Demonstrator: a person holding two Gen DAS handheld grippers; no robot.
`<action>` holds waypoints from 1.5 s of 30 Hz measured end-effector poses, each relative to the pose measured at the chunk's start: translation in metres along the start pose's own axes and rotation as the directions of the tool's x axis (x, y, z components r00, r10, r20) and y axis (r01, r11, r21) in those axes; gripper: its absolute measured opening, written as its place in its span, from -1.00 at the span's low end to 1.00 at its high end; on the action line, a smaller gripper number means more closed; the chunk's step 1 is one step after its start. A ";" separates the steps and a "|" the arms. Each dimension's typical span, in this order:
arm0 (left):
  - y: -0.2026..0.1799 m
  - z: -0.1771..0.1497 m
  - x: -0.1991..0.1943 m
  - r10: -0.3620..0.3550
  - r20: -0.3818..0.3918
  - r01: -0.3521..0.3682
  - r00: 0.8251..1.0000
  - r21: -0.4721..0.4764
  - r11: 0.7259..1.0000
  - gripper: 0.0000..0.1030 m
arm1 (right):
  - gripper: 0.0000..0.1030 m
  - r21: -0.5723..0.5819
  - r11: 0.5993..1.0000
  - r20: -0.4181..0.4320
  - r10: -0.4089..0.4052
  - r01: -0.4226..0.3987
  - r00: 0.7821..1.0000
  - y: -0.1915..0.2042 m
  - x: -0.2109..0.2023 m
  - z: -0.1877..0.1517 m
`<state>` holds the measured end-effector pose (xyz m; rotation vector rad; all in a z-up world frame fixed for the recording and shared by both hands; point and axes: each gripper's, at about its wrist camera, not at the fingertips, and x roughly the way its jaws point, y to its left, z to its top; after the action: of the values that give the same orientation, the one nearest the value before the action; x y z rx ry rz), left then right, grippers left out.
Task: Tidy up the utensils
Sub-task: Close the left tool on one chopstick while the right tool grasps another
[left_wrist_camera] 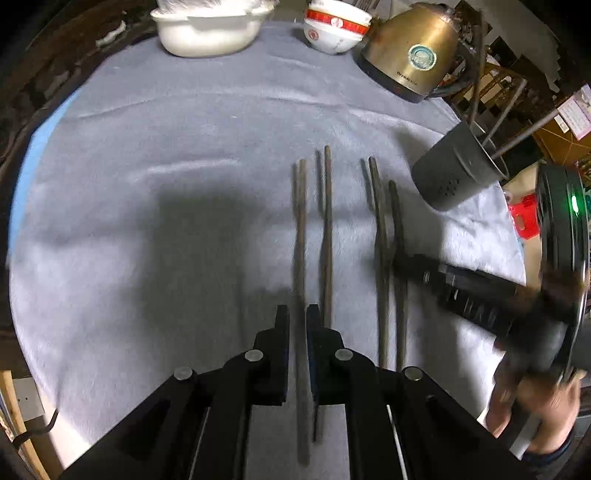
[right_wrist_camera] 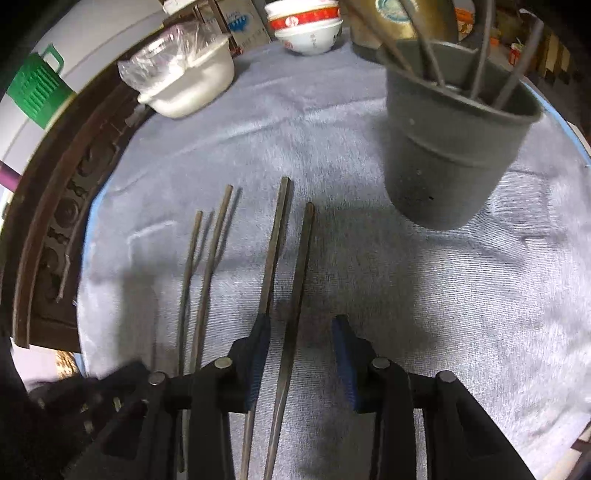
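Several dark chopsticks lie side by side on the grey cloth. My left gripper (left_wrist_camera: 297,321) is low over the cloth, jaws narrowly apart, with the leftmost chopstick (left_wrist_camera: 301,236) running between them; whether they press it is unclear. My right gripper (right_wrist_camera: 300,332) is open and straddles the rightmost chopstick (right_wrist_camera: 301,266), with another chopstick (right_wrist_camera: 275,240) just at its left finger. The right gripper also shows in the left wrist view (left_wrist_camera: 402,266), blurred. A dark grey utensil holder (right_wrist_camera: 450,147) with several chopsticks in it stands far right of the row; it also shows in the left wrist view (left_wrist_camera: 454,173).
A white pot (left_wrist_camera: 210,33), stacked red-and-white bowls (left_wrist_camera: 332,29) and a brass kettle (left_wrist_camera: 410,55) stand along the far edge of the cloth. A dark carved table rim (right_wrist_camera: 48,229) borders the left. A green-lidded container (right_wrist_camera: 37,88) sits beyond it.
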<state>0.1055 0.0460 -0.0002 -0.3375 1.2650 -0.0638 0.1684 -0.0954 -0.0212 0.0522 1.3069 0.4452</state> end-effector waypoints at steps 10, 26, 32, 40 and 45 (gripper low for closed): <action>-0.018 0.041 0.029 0.057 -0.124 -0.055 0.991 0.020 0.998 -0.69 | -0.67 -0.011 1.000 -0.074 0.009 -0.010 0.997 -0.012 0.005 0.011; -0.015 0.030 0.040 0.041 -0.204 -0.034 0.978 0.036 0.999 -0.79 | -0.74 -0.123 0.992 -0.110 -0.040 0.026 0.993 0.001 0.012 0.013; 0.005 0.022 0.028 0.009 -0.206 -0.006 0.978 0.016 1.000 -0.77 | -0.74 -0.141 0.990 -0.121 -0.037 0.020 0.992 -0.002 0.010 0.011; 0.028 0.026 0.029 0.052 -0.213 -0.050 0.976 0.017 0.999 -0.77 | -0.74 -0.137 0.990 -0.120 -0.038 0.021 0.992 -0.006 0.009 0.010; 0.030 0.028 0.029 0.041 -0.213 -0.041 0.976 0.006 0.999 -0.79 | -0.74 -0.131 0.991 -0.123 -0.027 0.011 0.992 -0.007 0.008 0.011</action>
<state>0.1367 0.0742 -0.0280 -0.3086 1.4841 -0.0674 0.1819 -0.0970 -0.0278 -0.0981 1.3969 0.5230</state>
